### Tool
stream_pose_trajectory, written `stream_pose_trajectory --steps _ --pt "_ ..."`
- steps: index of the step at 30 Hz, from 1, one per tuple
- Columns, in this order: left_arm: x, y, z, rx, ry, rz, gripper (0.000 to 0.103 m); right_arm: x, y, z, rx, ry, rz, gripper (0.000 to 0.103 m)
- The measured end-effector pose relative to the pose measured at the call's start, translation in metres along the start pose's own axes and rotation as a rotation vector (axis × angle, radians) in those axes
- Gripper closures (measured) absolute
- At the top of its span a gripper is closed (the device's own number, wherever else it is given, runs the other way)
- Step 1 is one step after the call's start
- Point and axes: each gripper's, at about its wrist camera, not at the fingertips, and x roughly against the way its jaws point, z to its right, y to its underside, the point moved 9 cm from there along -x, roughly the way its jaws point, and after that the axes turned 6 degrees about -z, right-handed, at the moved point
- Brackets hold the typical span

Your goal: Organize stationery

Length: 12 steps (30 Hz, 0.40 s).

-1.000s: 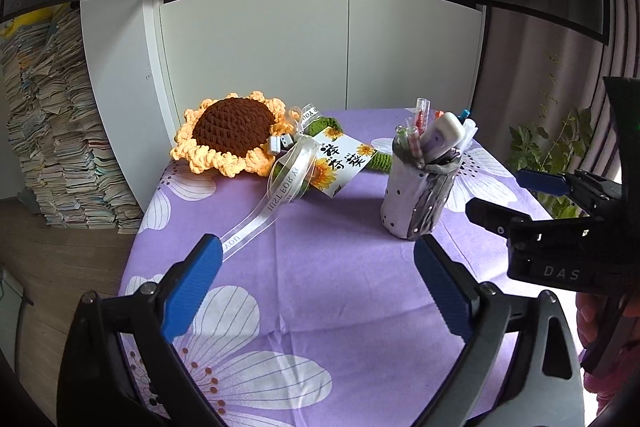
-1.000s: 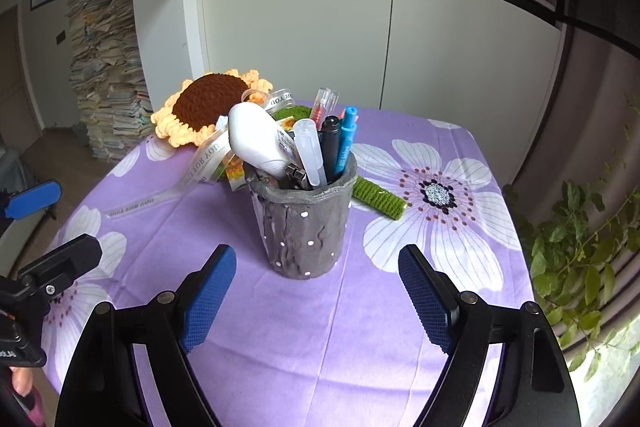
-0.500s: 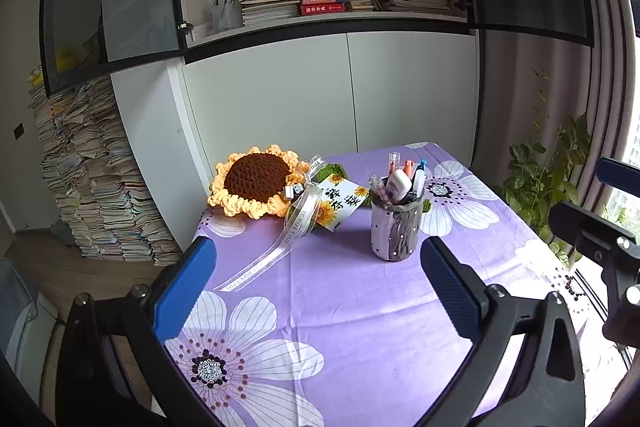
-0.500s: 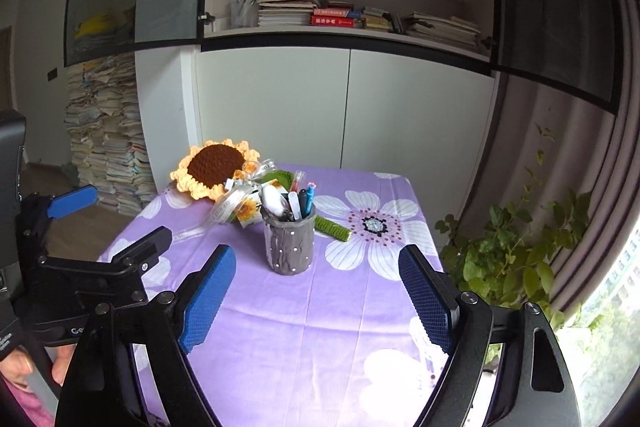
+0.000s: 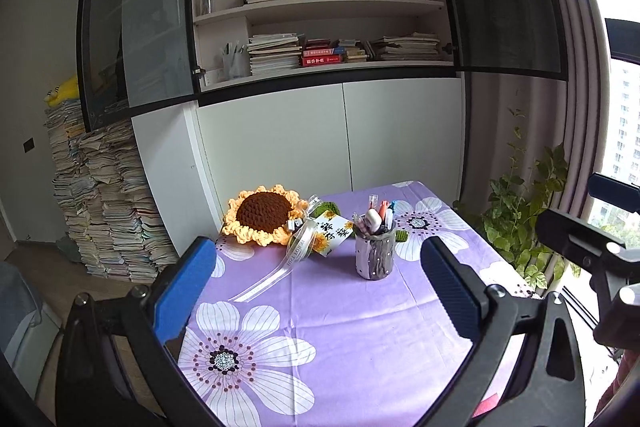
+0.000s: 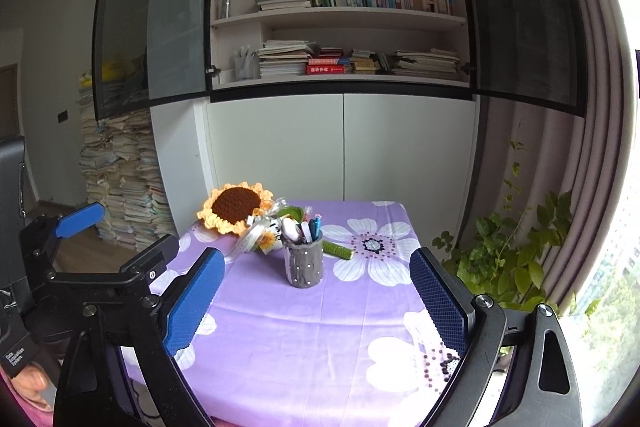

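Note:
A grey studded pen cup (image 5: 375,257) (image 6: 303,265) stands upright on the purple flowered tablecloth (image 5: 340,327) (image 6: 312,339), filled with several pens and a white correction tape. My left gripper (image 5: 320,291) is open, held well back from the cup with nothing between its blue pads. My right gripper (image 6: 316,301) is also back from the cup; its jaws are opening and hold nothing. Each gripper shows at the edge of the other's view: the right one's black jaw at the right edge of the left wrist view, the left one at the left edge of the right wrist view.
A crocheted sunflower (image 5: 262,215) (image 6: 236,207) with ribbon and a card lies behind the cup. A white cabinet (image 5: 340,139) with bookshelves rises past the table. Stacked papers (image 5: 108,211) stand at left, a leafy plant (image 6: 508,259) and curtain at right.
Both grippers have drawn back and up from the pen cup, which now looks small and far. The right gripper's jaws stand wider apart than before.

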Motion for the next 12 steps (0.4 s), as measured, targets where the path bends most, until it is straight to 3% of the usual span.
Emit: stream_pose_trajectory --steps 12 --pt "0.023 -0.012 -0.004 0.009 -0.008 0.042 0.001 0.017 -0.004 -0.008 0.010 -0.029 0.041 0.009"
